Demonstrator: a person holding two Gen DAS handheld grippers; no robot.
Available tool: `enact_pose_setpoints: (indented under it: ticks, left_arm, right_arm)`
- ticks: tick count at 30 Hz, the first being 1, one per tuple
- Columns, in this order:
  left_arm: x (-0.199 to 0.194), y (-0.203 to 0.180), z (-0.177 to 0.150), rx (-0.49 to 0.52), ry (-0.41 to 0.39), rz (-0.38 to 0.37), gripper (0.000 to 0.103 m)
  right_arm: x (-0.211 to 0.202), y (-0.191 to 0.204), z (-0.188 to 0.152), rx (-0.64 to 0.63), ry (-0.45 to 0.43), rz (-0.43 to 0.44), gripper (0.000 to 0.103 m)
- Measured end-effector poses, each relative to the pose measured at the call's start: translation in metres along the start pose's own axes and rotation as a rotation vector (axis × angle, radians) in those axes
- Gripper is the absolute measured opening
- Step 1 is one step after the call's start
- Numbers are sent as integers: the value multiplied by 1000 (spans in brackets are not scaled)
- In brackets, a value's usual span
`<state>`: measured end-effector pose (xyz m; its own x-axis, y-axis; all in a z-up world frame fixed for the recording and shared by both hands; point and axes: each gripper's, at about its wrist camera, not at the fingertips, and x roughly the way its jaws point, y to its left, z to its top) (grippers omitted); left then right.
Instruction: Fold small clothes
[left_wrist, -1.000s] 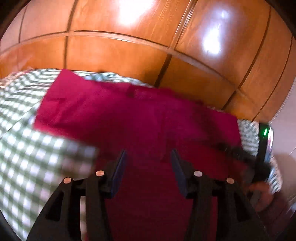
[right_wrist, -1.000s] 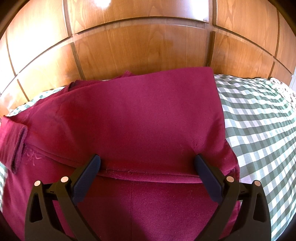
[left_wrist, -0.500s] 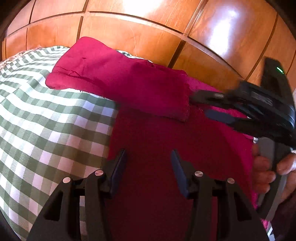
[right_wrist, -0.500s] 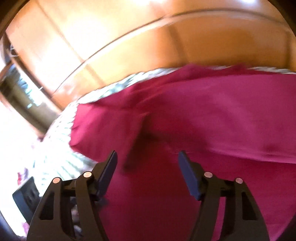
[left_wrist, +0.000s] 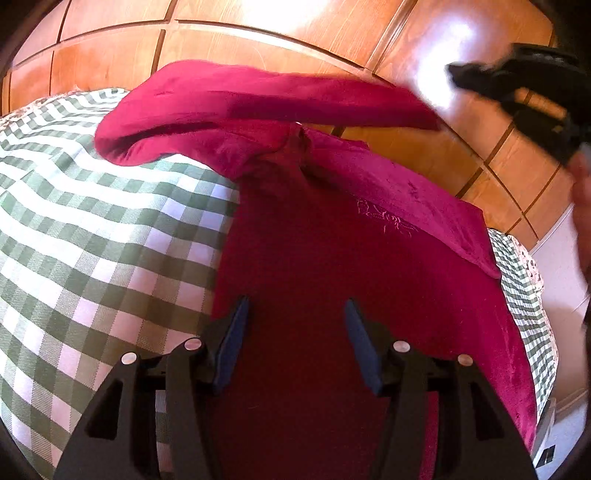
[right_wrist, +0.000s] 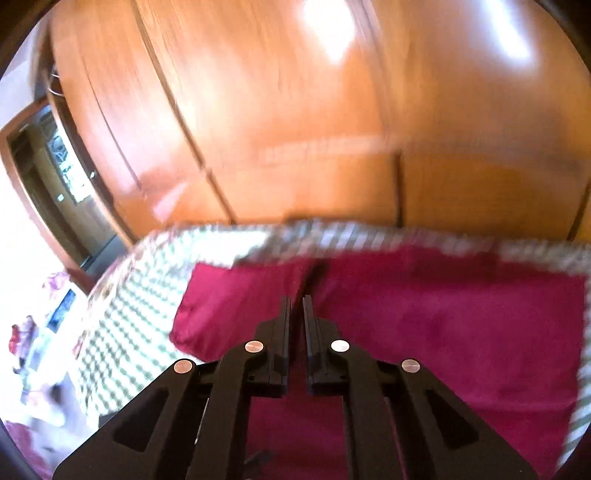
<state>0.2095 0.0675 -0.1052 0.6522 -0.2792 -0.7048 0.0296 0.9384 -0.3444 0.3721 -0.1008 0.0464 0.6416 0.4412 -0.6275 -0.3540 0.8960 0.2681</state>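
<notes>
Right claw clamped together, pinching the dark red fabric garment; left claw opening, unclamped, above it.

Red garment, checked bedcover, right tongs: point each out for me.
Red garment (left_wrist: 317, 258), left wrist view, flat middle part.
Checked bedcover (left_wrist: 110, 229), left wrist view, bare area beside the garment.
Right tongs (right_wrist: 296, 301), right wrist view, between the tips.

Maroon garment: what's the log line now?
left gripper open above maroon garment | right gripper shut on its raised fold | checked bedspread beneath

Crimson garment, green-white checked bedspread, seemingly orange-brown wood panels.
</notes>
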Motion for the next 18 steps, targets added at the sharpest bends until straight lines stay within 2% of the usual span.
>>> enact_pose_setpoints:
  ticks: [2, 4, 6, 8, 11, 12, 13, 14, 15, 18]
  left_arm:
    - [0, -1, 0, 2, 1, 3, 54]
    - [1, -2, 0, 5, 1, 7, 54]
    - [2, -4, 0, 9, 3, 10, 55]
    - [4, -6, 0, 17, 4, 14, 56]
    - [6, -10, 0, 26, 7, 20, 57]
    - [6, -11, 1, 26, 7, 19, 57]
    - [7, -12, 1, 25, 6, 17, 57]
    - [7, -11, 1, 23, 6, 15, 57]
    - [7, -11, 1, 22, 5, 13, 57]
    - [8, -11, 2, 21, 5, 12, 58]
  right_arm:
    - [-24, -13, 16, -17, -69, -61, 6]
    - [-44, -39, 28, 1, -112, -137, 0]
    - [-48, -64, 33, 51, -116, -185, 0]
    - [-48, -94, 28, 130, -79, -148, 0]
    - [-34, -114, 0, 200, -14, -81, 1]
    - [-28, -113, -10, 220, 12, -47, 12]
    - [-17, -111, -22, 241, 45, -12, 40]
    - [-9, -107, -28, 249, 60, 4, 53]
    - [1, -102, -37, 262, 73, 27, 61]
    - [33, -82, -54, 268, 152, 96, 61]
